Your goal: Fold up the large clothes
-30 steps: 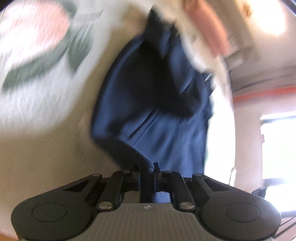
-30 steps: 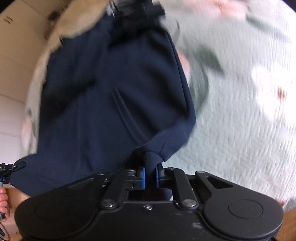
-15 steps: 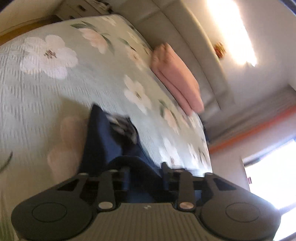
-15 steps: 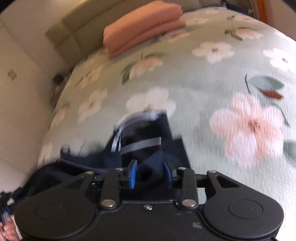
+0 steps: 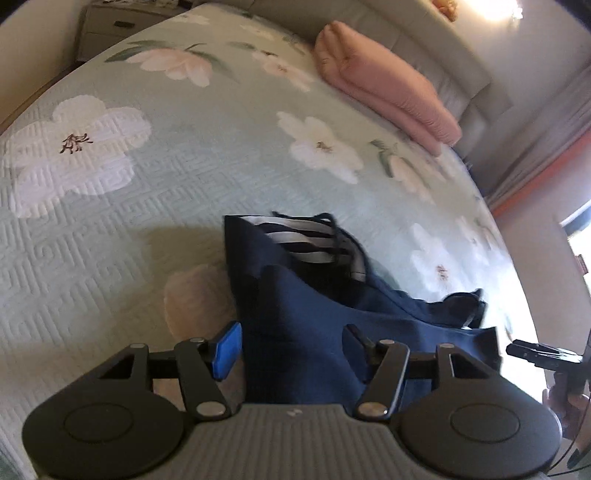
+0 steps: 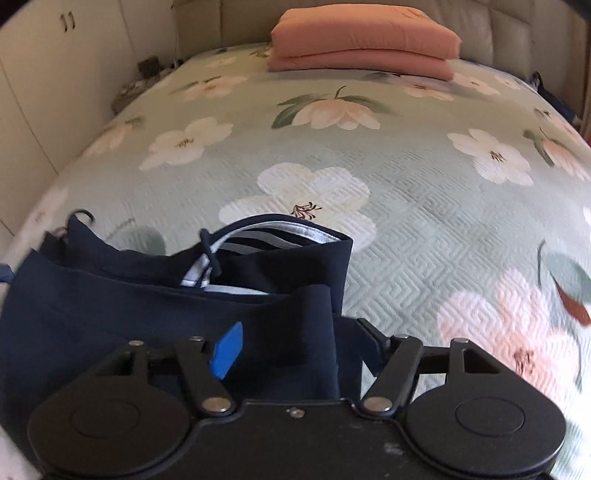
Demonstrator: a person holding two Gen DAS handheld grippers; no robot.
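A navy garment (image 5: 317, 306) with a striped white-and-navy lining and a drawstring lies folded on the floral bedspread (image 5: 147, 177). Its folded upper layer runs between the jaws of my left gripper (image 5: 291, 343), which are opening; the blue pads stand apart from the cloth. In the right wrist view the same navy garment (image 6: 147, 306) lies under my right gripper (image 6: 299, 343). Those jaws are opening too, wide, with the top layer's edge between them and untouched.
A folded pink blanket (image 6: 364, 38) lies at the head of the bed against a padded headboard (image 6: 517, 29). A nightstand (image 5: 122, 26) stands beyond the bed's left side. White cupboards (image 6: 44, 74) line the wall. The right hand (image 5: 561, 391) shows at the left view's edge.
Both grippers carried the navy cloth across and laid it over the rest of the garment. Then both went from shut on the cloth to open, letting it go.
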